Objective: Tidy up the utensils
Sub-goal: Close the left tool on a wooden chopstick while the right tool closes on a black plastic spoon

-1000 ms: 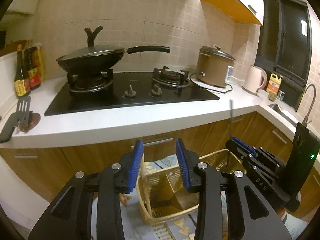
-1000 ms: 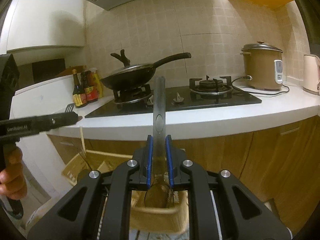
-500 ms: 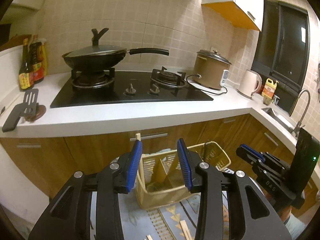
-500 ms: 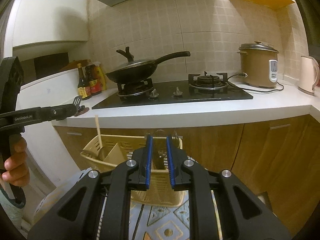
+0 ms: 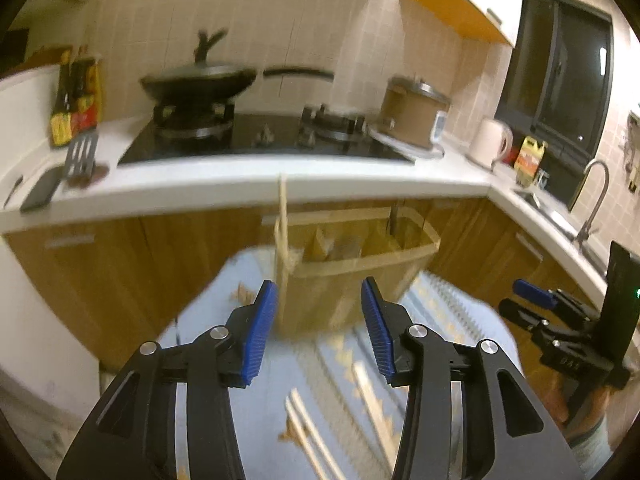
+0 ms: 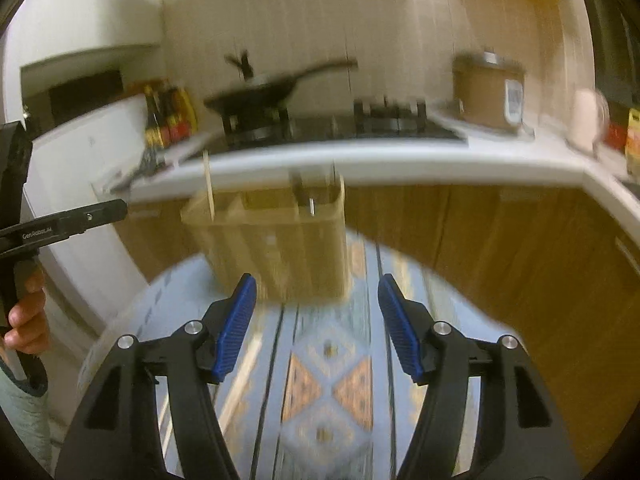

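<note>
A tan utensil basket [image 5: 360, 264] with dividers stands on a round table with a blue patterned cloth [image 5: 280, 380]. A wooden chopstick [image 5: 283, 216] stands upright in its left compartment, and a metal utensil handle [image 6: 311, 204] shows in the right one. Loose chopsticks [image 5: 312, 432] lie on the cloth near my left gripper. My left gripper [image 5: 318, 330] is open and empty, in front of the basket. My right gripper [image 6: 316, 320] is open and empty, also in front of the basket [image 6: 276, 236]; it shows at the right of the left wrist view [image 5: 528, 304].
A white kitchen counter [image 5: 240, 184] runs behind the table with a gas hob, a covered wok [image 5: 200, 80], a rice cooker [image 5: 414, 116], sauce bottles [image 5: 74, 108] and a black spatula [image 5: 82, 152]. A kettle [image 5: 490, 142] and a sink tap [image 5: 592, 196] are at the right.
The right gripper let go of the metal utensil into the basket and opened wide. Both grippers drew back from the basket and tilted down toward the table; the left opened wider.
</note>
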The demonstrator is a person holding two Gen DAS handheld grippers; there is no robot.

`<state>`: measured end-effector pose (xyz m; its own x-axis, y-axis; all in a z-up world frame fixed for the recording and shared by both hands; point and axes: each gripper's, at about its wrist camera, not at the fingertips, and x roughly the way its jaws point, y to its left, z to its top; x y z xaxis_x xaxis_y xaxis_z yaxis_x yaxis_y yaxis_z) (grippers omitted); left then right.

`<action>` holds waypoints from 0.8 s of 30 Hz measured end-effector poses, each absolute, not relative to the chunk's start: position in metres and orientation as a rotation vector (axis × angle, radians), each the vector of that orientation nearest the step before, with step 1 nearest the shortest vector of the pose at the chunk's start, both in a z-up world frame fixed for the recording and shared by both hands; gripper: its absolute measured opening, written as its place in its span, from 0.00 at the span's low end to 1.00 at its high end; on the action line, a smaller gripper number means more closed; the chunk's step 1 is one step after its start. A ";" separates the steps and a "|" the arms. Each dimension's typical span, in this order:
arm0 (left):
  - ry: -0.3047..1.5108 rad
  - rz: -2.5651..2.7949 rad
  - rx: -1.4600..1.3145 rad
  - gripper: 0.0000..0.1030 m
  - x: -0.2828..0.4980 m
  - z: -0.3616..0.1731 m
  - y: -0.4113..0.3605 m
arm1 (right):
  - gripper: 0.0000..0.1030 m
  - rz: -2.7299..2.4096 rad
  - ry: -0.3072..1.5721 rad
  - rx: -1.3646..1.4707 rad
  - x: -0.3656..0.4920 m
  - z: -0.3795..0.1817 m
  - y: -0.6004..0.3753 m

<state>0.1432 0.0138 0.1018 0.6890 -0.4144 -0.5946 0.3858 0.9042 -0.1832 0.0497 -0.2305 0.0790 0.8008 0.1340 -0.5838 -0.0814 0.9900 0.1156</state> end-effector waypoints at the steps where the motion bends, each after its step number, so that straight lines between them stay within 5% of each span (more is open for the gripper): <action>1: 0.696 -0.442 -0.044 0.41 0.141 0.095 0.016 | 0.58 0.106 0.660 0.089 0.048 0.073 -0.230; 12: 0.966 -0.360 -0.065 0.35 0.126 -0.008 0.042 | 0.57 0.054 0.965 0.137 0.023 0.004 -0.218; 18: 1.008 -0.348 -0.036 0.35 0.121 -0.035 0.039 | 0.56 0.072 1.095 0.396 -0.002 -0.023 -0.245; 24: 1.014 -0.363 0.007 0.35 0.116 -0.042 0.027 | 0.55 -0.075 1.110 0.290 -0.029 -0.027 -0.233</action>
